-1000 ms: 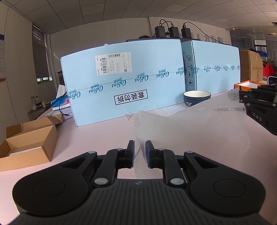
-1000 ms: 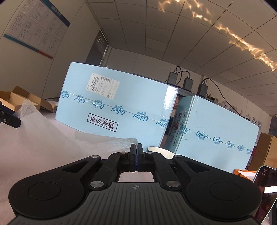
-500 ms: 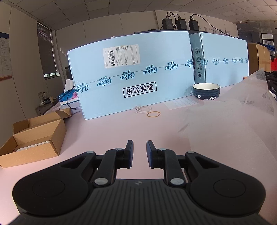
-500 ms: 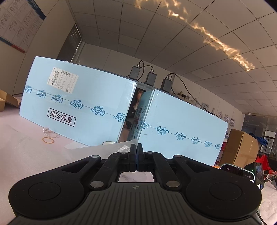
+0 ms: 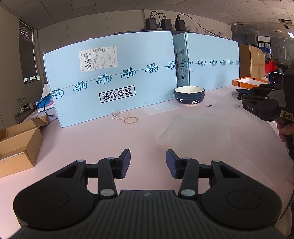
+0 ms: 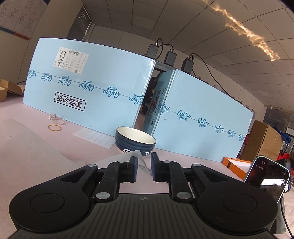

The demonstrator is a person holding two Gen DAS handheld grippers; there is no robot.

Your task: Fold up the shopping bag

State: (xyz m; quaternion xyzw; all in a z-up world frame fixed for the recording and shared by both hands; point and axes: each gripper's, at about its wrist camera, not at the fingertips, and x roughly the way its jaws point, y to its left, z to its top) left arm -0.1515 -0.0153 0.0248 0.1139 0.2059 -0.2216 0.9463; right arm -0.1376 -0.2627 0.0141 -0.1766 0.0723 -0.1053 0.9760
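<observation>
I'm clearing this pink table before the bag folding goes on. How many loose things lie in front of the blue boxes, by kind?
Bowl: 1
Rubber band: 1
White cord: 1
Printed sheet: 1
Shopping bag, translucent: 1
Total: 5

Office or stockroom workspace — suspended tile ceiling (image 6: 211,31), pinned wall chart (image 6: 17,17), blue shipping cartons (image 5: 110,79), brown cardboard boxes (image 5: 18,143), pink worktable (image 5: 91,139) — chargers (image 5: 162,23) atop.
</observation>
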